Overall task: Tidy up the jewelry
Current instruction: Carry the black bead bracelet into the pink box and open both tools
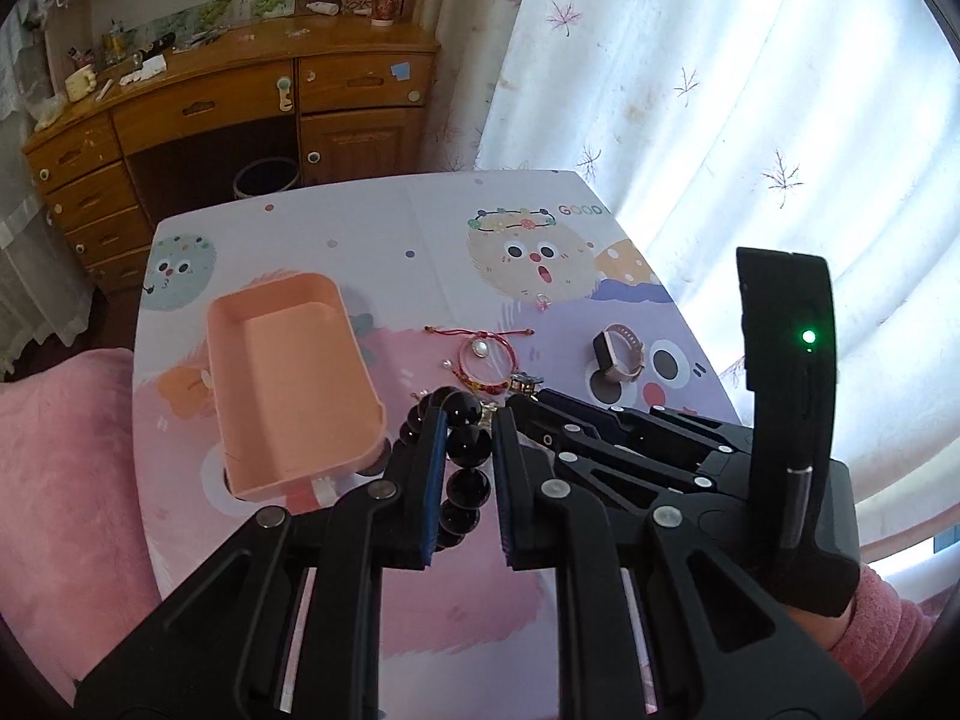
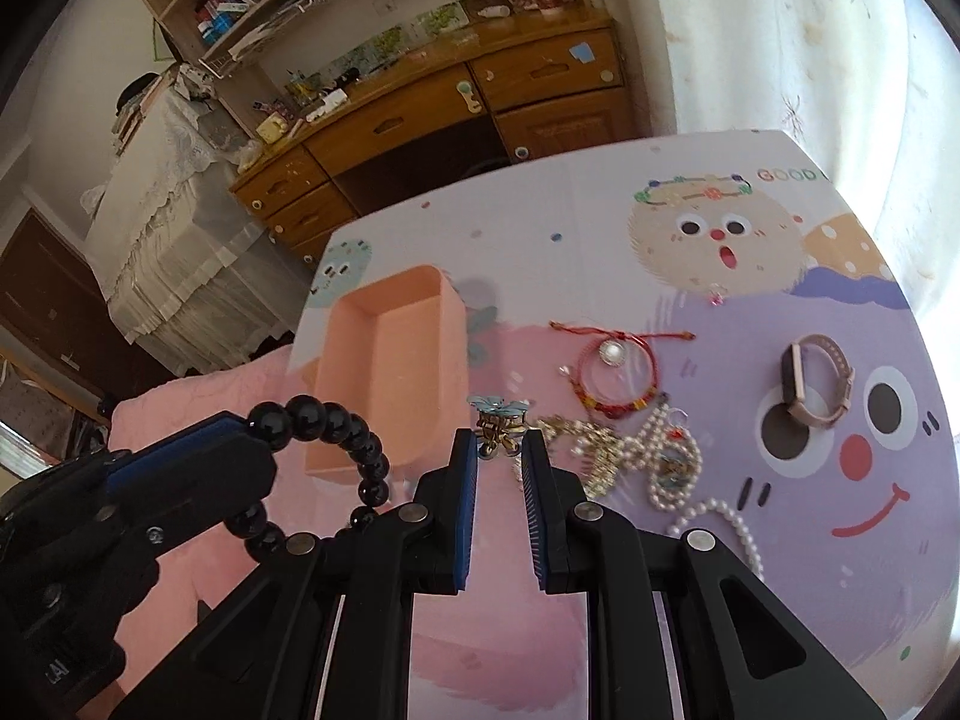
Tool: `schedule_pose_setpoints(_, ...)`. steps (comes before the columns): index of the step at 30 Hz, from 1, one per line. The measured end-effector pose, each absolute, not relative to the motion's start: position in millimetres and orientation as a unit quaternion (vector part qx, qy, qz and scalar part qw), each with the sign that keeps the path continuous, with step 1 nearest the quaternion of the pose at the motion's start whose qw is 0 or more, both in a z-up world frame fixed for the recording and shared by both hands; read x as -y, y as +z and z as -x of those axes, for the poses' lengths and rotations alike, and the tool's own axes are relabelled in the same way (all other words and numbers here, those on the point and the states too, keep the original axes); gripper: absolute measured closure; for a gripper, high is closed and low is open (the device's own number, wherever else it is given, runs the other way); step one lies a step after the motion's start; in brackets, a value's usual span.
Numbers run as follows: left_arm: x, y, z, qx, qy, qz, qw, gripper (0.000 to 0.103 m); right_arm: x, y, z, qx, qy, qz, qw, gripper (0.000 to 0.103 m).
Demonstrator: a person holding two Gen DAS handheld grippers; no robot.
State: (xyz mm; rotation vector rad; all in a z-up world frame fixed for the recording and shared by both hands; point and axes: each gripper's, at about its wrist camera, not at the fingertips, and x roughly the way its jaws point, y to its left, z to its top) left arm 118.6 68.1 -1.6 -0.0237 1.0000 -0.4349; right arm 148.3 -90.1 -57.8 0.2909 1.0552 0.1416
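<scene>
Black bead bracelet dangles clamped in my left hand-held gripper, up off the table beside the pink tray. Right hand-held gripper pinches a little blue flower clip. Pearls and watch lie further out.

One pink tray at centre left. One black bead bracelet at lower left. One small flower-topped clip at centre. Two red cord bracelets right of centre — looped together. One watch at right. One tangle of pearl strands at lower right — the number of strands cannot be told.
</scene>
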Motion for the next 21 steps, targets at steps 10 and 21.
schedule_pose_setpoints(10,-151.2,-15.6,-169.6,-0.448,-0.194,-0.013,0.873,0.090,-19.3,-55.5,-174.5,-0.451,0.114,-0.123,0.877,0.088)
schedule_pose_setpoints(21,-188.4,-65.1,-223.3,-0.454,-0.177,0.019,0.873,0.090,-50.8,-100.1,-193.1,-0.460,0.099,-0.112,0.875,0.088)
